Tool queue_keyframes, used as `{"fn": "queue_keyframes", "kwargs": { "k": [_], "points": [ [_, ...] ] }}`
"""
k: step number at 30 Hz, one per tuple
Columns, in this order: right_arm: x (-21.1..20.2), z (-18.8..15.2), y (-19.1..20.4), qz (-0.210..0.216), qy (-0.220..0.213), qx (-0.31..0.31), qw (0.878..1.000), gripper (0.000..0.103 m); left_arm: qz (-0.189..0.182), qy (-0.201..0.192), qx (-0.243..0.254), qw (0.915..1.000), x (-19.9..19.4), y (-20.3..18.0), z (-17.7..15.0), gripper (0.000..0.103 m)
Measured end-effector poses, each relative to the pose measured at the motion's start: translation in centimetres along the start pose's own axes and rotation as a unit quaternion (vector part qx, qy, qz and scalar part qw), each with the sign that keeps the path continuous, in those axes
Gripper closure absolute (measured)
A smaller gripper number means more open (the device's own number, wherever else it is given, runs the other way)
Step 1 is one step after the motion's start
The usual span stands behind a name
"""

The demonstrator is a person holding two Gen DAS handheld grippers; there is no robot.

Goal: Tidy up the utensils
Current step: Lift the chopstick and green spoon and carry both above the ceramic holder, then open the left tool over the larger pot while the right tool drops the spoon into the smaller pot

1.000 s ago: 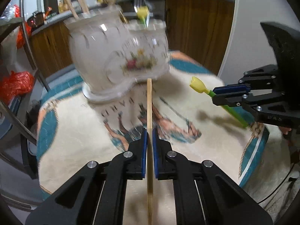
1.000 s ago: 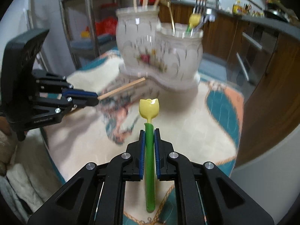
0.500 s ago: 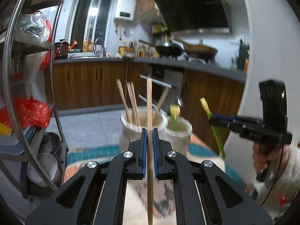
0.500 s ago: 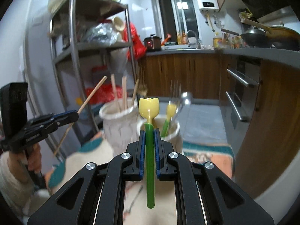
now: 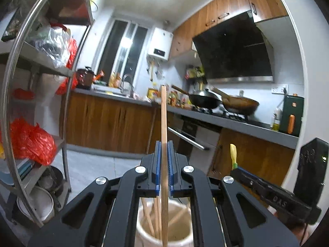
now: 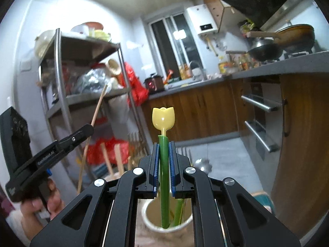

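**Both grippers clamped on utensils above the holder**

The left gripper was clenched on a wooden chopstick, its blue pads pressed to either side of the shaft. The chopstick stood upright, its top reaching up in front of the kitchen counter and its lower part dropping into the mouth of the white chopstick jar directly below. Several more wooden sticks already leaned inside that jar.

The right gripper was grasping a green utensil handle with a yellow tulip-shaped end. The handle stood upright, the tulip end uppermost, and its lower tip reached down into the opening of the cream utensil cup beneath the fingers. A second green stem leaned in the same cup just beside it.

From the right wrist view the left gripper showed off to the left, holding its chopstick tilted, in front of a metal shelf rack with red bags. Woks sat on the stove in the background
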State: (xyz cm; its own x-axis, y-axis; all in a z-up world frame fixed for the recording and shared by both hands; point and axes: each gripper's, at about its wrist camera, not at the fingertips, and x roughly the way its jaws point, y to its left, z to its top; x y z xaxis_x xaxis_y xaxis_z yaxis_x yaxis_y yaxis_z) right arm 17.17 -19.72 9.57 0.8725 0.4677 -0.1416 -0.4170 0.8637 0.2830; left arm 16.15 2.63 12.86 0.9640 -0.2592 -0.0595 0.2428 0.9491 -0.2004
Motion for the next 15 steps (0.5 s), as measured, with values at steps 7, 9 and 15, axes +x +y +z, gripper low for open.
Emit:
{"fn": "queue_keyframes", "kwargs": {
  "k": [7, 9, 15],
  "points": [
    [1.6, -1.0, -0.2, -0.016, -0.017, -0.014, 1.0, 0.093, 0.026, -0.021, 0.008, 0.9994, 1.5, -0.5, -1.6, 0.097],
    [1.8, -1.3, -0.1, -0.019, -0.015, -0.023, 0.999, 0.093, 0.028, -0.021, 0.018, 0.9992, 1.5, -0.7, -2.0, 0.097],
    [1.4, -2.4, 0.0, -0.021, -0.004, -0.039, 0.999, 0.093, 0.033, -0.021, 0.043, 0.9983, -0.8, -0.7, -3.5, 0.097]
  ]
}}
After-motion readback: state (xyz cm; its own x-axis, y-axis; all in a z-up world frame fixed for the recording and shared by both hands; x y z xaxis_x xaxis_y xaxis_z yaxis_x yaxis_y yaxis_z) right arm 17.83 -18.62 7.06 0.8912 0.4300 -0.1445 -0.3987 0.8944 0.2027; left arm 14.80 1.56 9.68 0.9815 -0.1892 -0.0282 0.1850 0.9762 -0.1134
